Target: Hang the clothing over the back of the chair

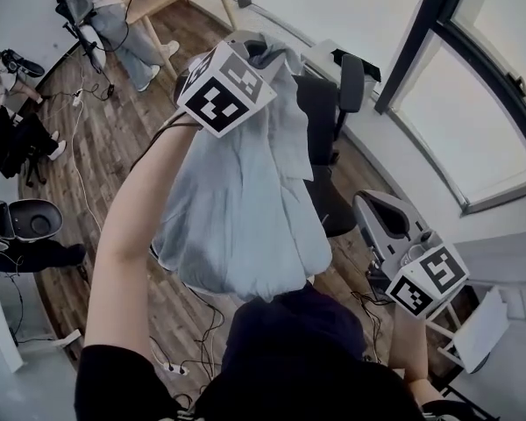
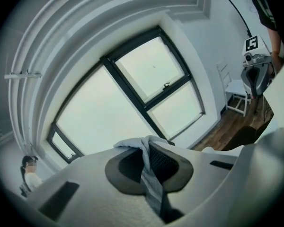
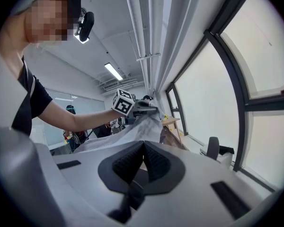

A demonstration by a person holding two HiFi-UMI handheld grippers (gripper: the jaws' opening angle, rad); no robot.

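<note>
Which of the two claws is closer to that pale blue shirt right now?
Left. The left claw is clamped on the shirt at its top, holding it up so it hangs down. The right claw is lower, off to the side, shut and apart from the cloth.

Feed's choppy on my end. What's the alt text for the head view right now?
The left gripper, raised on an outstretched arm, is shut on a pale blue-grey garment that hangs in folds in front of a black office chair. The right gripper sits lower at the right, apart from the cloth, above a wood floor beside large windows.
</note>
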